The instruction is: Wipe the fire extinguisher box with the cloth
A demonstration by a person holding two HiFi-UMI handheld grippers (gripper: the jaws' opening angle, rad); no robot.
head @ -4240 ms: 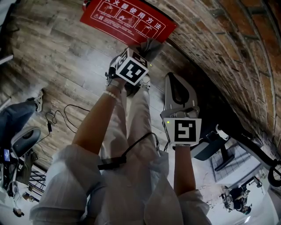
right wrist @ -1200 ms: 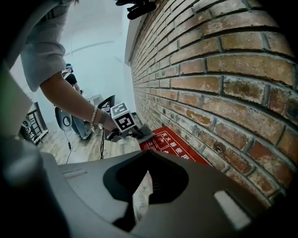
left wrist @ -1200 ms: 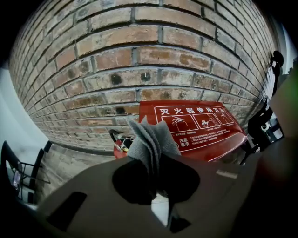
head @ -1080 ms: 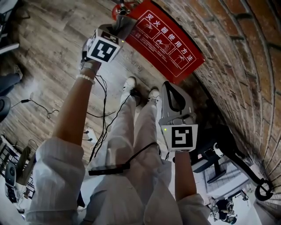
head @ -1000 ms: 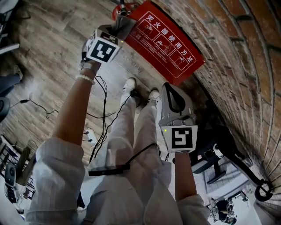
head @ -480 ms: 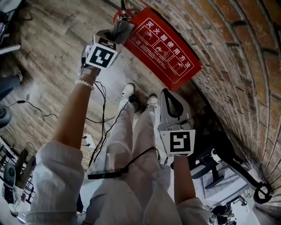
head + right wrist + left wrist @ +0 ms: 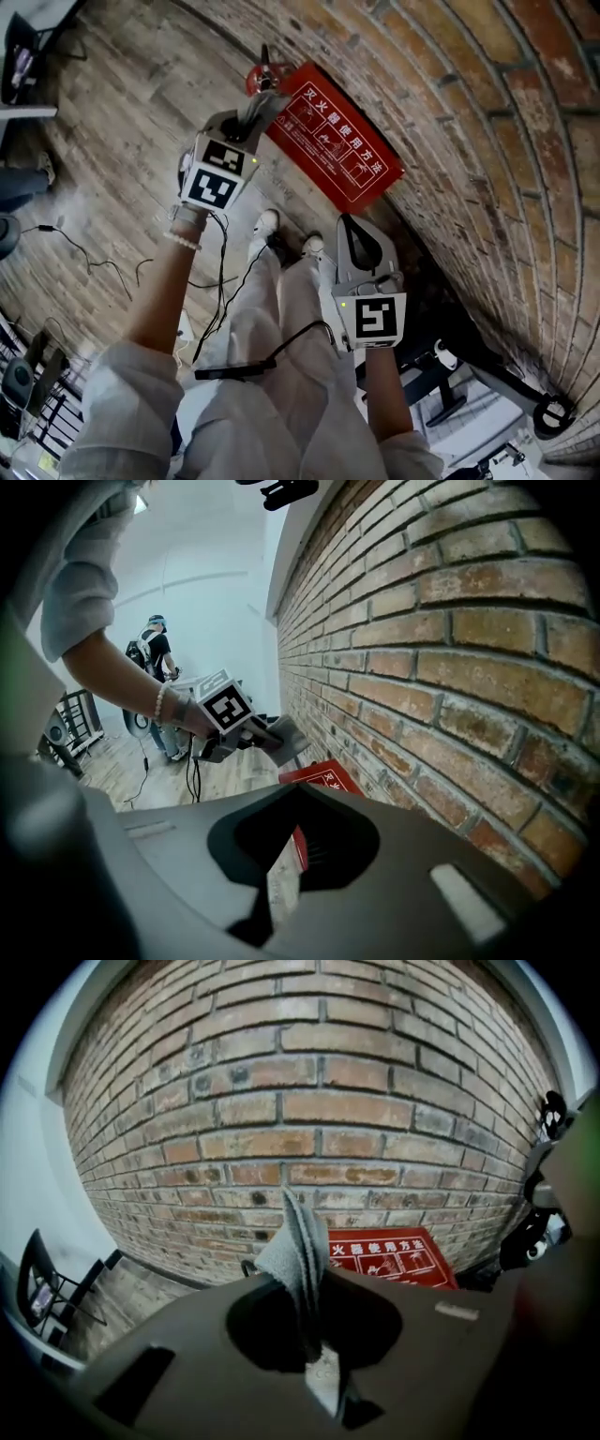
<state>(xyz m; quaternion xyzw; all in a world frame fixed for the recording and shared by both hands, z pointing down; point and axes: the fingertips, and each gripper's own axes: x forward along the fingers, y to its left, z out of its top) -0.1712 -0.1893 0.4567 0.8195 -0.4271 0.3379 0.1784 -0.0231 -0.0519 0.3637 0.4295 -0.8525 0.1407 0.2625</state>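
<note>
The red fire extinguisher box (image 7: 330, 133) with white printing lies on the floor against the brick wall. It also shows in the left gripper view (image 7: 389, 1258) and the right gripper view (image 7: 311, 776). My left gripper (image 7: 251, 114) is shut on a grey cloth (image 7: 259, 105) at the box's left end, beside a red extinguisher (image 7: 262, 79). The cloth (image 7: 298, 1255) stands up folded between the left gripper (image 7: 308, 1274) jaws, and I cannot tell if it touches the box. My right gripper (image 7: 349, 223) hangs shut and holds nothing, short of the box's near edge. The right gripper (image 7: 299, 784) view also catches the left gripper (image 7: 270, 735).
A brick wall (image 7: 469, 103) runs along the right above a wooden floor (image 7: 103, 141). Cables (image 7: 84, 262) trail on the floor at the left. A black wheeled stand (image 7: 469, 366) sits at the lower right. Another person (image 7: 155, 653) stands far off. A dark chair (image 7: 47, 1288) is at the left.
My left gripper carried the cloth from the box's near corner to its left end by the extinguisher. In the last second the head view tilted up the wall; the right gripper stayed put.
</note>
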